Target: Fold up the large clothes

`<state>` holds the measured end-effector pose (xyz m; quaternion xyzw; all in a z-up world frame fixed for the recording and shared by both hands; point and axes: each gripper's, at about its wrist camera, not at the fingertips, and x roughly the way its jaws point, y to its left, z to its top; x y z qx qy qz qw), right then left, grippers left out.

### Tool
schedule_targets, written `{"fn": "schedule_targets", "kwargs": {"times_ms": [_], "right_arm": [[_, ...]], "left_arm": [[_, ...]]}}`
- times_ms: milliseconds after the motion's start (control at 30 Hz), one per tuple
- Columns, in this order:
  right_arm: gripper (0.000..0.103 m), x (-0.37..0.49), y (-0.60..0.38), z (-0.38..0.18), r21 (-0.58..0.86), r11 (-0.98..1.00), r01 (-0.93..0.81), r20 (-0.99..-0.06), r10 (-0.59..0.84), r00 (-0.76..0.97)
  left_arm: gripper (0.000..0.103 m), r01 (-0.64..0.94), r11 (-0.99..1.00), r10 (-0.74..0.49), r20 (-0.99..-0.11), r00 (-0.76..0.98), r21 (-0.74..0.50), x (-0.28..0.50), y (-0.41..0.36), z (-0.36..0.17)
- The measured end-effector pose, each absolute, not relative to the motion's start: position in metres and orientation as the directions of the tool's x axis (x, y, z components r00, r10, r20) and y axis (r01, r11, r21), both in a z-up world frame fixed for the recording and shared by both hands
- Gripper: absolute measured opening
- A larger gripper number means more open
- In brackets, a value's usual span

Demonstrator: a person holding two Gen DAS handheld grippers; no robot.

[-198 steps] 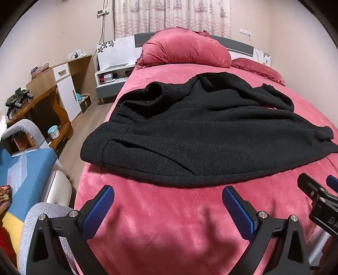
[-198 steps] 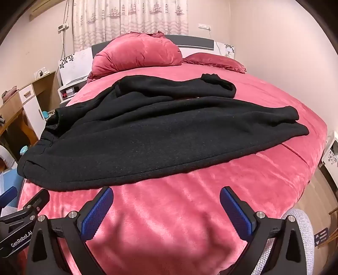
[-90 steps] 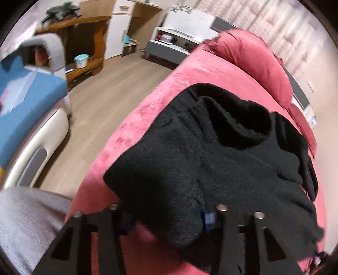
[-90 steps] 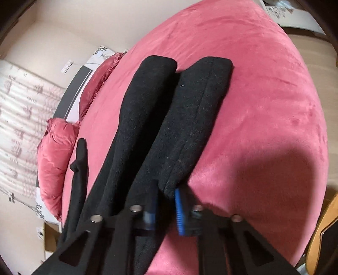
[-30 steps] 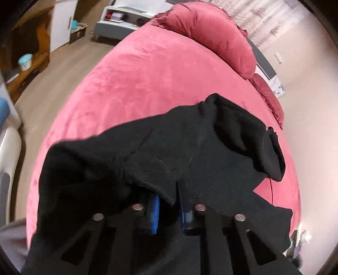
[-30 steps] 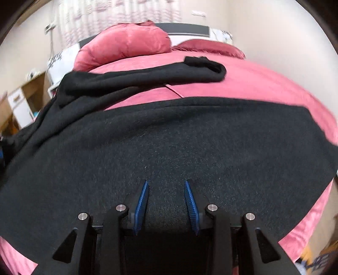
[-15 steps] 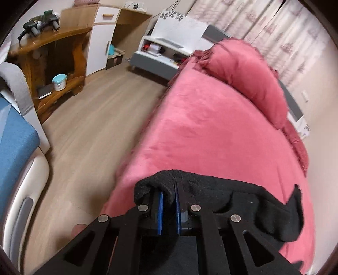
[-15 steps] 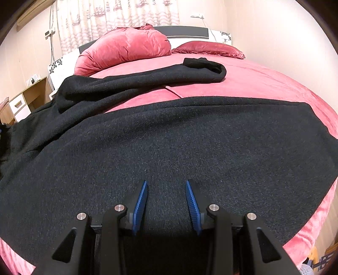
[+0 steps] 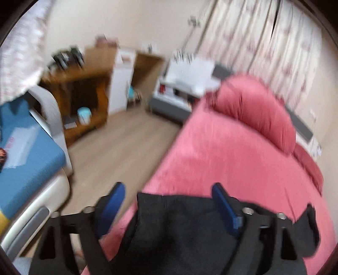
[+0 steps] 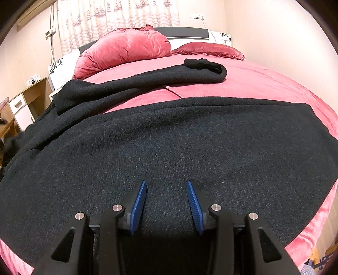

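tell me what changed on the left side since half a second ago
The left gripper has just been opening and has let go of the black garment, whose edge now lies loose between the pads on the red bedspread. The right gripper hovers over the garment, unchanged.

Red bed (image 10: 264, 84), two red pillows (image 10: 124, 50), patterned curtain (image 10: 118, 17), wooden shelf unit (image 9: 84, 93), blue seat (image 9: 25, 152), wood floor (image 9: 118, 152)

Matt, coarse woollen black coat (image 10: 169, 137) under the tongs lies on a plush, faintly shiny velvet red bedspread (image 10: 264, 84) beyond them.
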<state>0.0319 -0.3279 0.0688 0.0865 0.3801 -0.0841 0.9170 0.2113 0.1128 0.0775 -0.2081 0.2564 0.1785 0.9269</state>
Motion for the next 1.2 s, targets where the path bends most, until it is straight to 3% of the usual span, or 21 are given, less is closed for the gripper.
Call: {"fn": "schedule_targets", "kwargs": {"times_ms": [100,233,433,500,733,967,1200], "right_arm": [[0.042,0.032,-0.330,0.070,0.103,0.971,0.218,-0.714,-0.080,0.695],[0.042,0.035,-0.332,0.074,0.113,0.971,0.213,-0.733,-0.064,0.678],[0.041,0.056,-0.362,0.101,0.178,0.970,0.168,-0.740,0.019,0.672],[0.041,0.073,-0.380,0.117,0.137,0.978,0.156,-0.726,-0.008,0.687],[0.048,0.180,-0.471,0.148,0.092,0.961,0.260,-0.739,-0.109,0.664],[0.049,0.292,-0.525,0.133,-0.019,0.928,0.371,-0.767,-0.252,0.591],[0.048,0.392,-0.519,0.102,-0.265,0.927,0.264,-0.786,-0.367,0.498]], "left_arm": [[0.090,-0.329,0.886,0.096,-0.564,0.820,-0.327,0.207,0.090,0.073],[0.090,-0.135,0.963,-0.050,-0.645,0.762,-0.234,0.210,0.041,0.041],[0.092,-0.031,0.995,-0.058,-0.782,0.621,-0.099,0.222,0.009,-0.033],[0.093,-0.031,0.990,-0.080,-0.744,0.663,-0.134,0.213,0.015,-0.036],[0.096,-0.017,0.987,-0.109,-0.735,0.670,-0.162,0.219,0.016,-0.042],[0.100,-0.005,0.986,-0.122,-0.730,0.673,-0.169,0.213,0.013,-0.042],[0.103,0.004,0.984,-0.135,-0.730,0.670,-0.179,0.219,0.013,-0.044]]}}
